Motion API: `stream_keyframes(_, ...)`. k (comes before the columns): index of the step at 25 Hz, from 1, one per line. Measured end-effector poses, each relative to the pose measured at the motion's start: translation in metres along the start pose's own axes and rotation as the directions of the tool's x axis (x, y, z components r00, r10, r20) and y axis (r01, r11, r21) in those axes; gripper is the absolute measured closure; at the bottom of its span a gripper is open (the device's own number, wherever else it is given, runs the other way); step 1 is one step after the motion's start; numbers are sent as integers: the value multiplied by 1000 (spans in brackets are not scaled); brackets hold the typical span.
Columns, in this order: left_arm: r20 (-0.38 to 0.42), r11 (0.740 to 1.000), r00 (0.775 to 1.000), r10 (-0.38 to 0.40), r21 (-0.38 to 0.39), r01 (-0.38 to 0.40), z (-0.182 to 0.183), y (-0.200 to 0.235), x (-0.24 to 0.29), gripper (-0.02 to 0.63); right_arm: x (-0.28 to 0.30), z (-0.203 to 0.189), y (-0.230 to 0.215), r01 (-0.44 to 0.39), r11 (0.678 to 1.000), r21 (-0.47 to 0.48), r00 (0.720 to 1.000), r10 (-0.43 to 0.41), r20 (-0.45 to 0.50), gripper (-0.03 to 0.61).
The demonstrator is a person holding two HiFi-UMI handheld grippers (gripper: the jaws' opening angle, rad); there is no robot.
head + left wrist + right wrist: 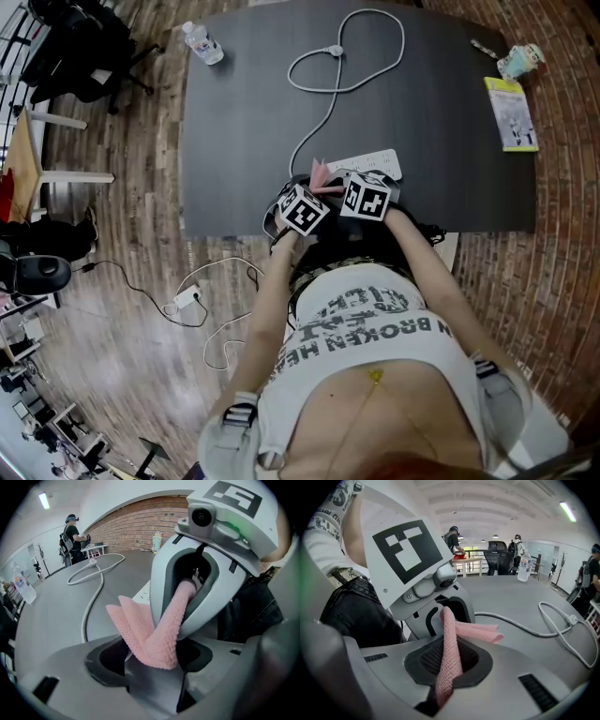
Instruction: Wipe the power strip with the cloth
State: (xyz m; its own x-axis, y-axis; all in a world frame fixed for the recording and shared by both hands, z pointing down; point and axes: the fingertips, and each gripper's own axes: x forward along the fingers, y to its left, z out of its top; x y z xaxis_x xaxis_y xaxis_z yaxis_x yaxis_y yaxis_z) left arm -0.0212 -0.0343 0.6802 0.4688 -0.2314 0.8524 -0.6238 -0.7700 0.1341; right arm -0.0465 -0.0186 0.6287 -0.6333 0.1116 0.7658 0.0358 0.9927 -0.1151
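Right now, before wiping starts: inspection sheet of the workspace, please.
Surface: dark table.
Job's things: pink cloth held between both grippers at the near edge; white power strip lying just beyond them.
Clutter: water bottle far left; booklet and small container far right.
Grippers: left gripper and right gripper both shut on the cloth.
Cables: strip's cord loops across the table, plug end lying loose; adapter with cable on the floor.
Surroundings: wood floor, chairs at left, people in the background.

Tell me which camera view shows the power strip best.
The head view: the power strip lies in plain sight on the table, only its near edge covered. The left gripper view catches just a white sliver of it; the right gripper view shows only its cord.
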Motion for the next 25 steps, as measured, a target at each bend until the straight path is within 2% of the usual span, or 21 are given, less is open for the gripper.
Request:
stream_keyframes(13, -6, 1000, 1000, 5, 11, -5, 0, 1, 1, 334, 4, -4, -1, -2, 999, 33, 1000, 3, -25, 561)
stream_keyframes(25, -7, 1000, 1000, 7, 10, -7, -1, 1, 1, 334, -6, -15, -7, 34, 999, 39, 999, -33, -25, 561)
